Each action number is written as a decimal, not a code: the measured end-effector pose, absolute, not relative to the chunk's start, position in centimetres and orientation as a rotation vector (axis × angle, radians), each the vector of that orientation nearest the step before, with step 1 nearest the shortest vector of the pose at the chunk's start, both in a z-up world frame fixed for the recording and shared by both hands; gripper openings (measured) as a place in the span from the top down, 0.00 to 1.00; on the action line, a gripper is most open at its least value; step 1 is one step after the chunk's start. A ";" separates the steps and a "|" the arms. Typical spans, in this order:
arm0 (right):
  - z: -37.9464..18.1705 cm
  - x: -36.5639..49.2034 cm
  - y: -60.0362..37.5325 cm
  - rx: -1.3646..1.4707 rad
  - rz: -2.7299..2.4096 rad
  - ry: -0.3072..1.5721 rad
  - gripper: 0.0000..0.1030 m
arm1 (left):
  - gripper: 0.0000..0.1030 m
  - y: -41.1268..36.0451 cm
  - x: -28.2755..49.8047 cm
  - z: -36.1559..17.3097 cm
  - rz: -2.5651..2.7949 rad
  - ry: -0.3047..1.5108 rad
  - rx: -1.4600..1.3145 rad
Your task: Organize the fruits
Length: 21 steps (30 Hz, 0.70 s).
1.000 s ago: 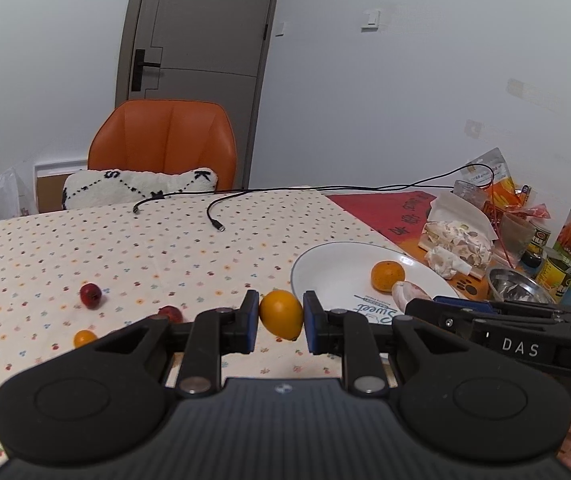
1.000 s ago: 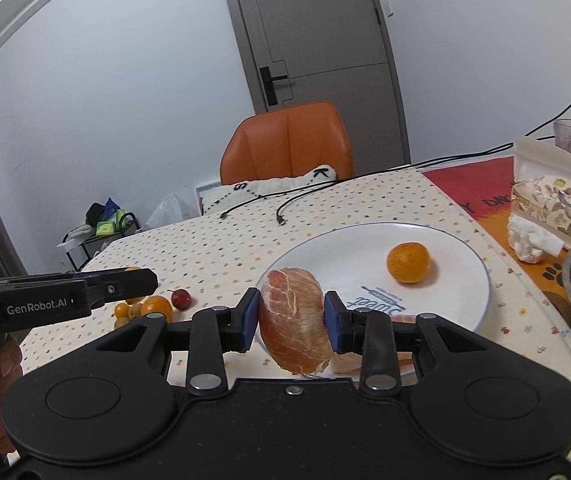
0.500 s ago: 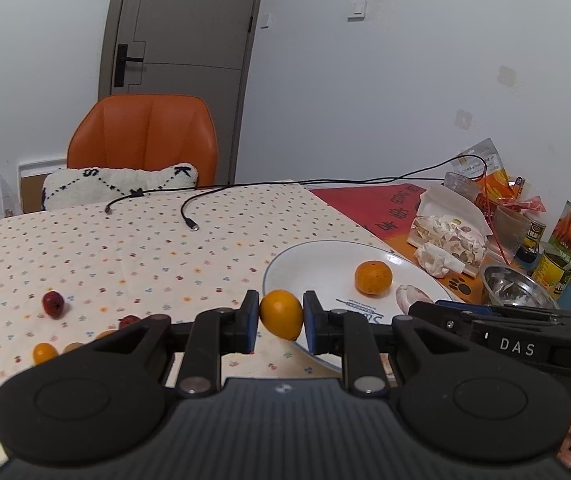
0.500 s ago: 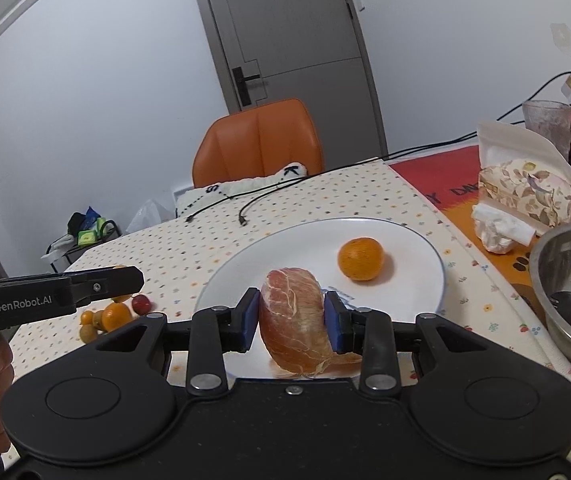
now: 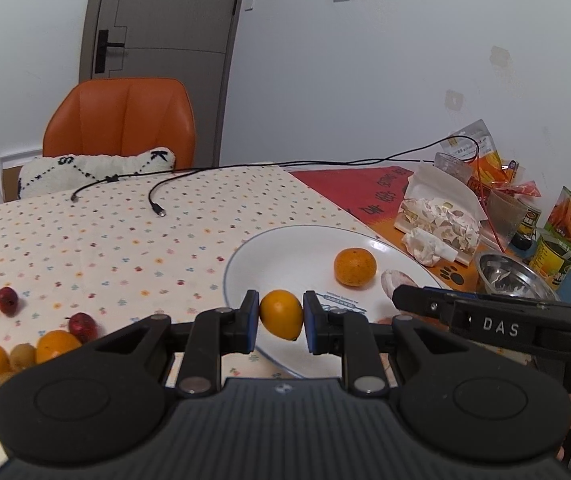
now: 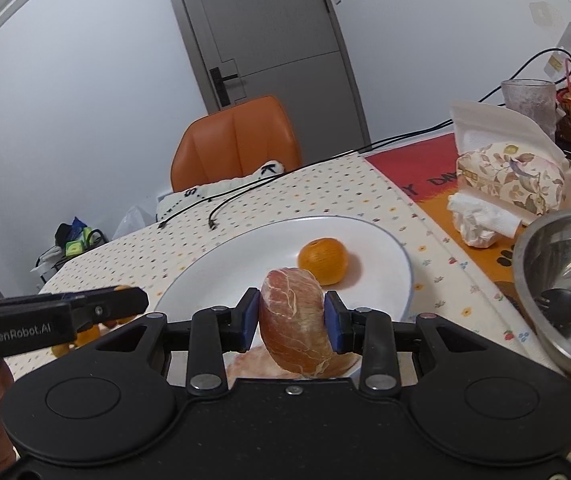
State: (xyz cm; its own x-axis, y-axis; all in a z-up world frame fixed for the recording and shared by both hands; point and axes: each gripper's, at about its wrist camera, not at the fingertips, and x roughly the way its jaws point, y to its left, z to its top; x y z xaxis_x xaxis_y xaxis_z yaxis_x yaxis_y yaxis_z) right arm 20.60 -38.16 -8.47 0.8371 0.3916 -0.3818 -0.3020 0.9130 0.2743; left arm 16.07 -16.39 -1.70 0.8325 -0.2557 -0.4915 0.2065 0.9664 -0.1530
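Spotted cloth covers your worktop, with the white plate at lower centre. Your right tool pinches a peeled grapefruit piece over the plate's near rim; your left tool pinches a small orange at its left edge. One tangerine sits on the plate.

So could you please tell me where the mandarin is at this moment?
The mandarin lies on the white plate, towards its far right side in both wrist views, just beyond the peeled segment that the right hand-held gripper holds.
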 end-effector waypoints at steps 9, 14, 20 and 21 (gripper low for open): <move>-8.1 21.9 -38.6 0.204 0.341 0.440 0.65 | 0.77 -17.3 16.9 -1.8 -0.268 0.550 -0.113; -8.2 21.7 -39.3 0.249 0.310 0.421 0.43 | 0.69 -16.2 16.9 -1.7 -0.240 0.561 -0.139; -8.2 20.8 -38.9 0.262 0.321 0.428 0.36 | 0.47 -14.5 16.3 -1.4 -0.199 0.549 -0.155; -8.2 20.6 -38.7 0.260 0.325 0.428 0.32 | 0.45 -14.2 16.1 -1.3 -0.192 0.546 -0.156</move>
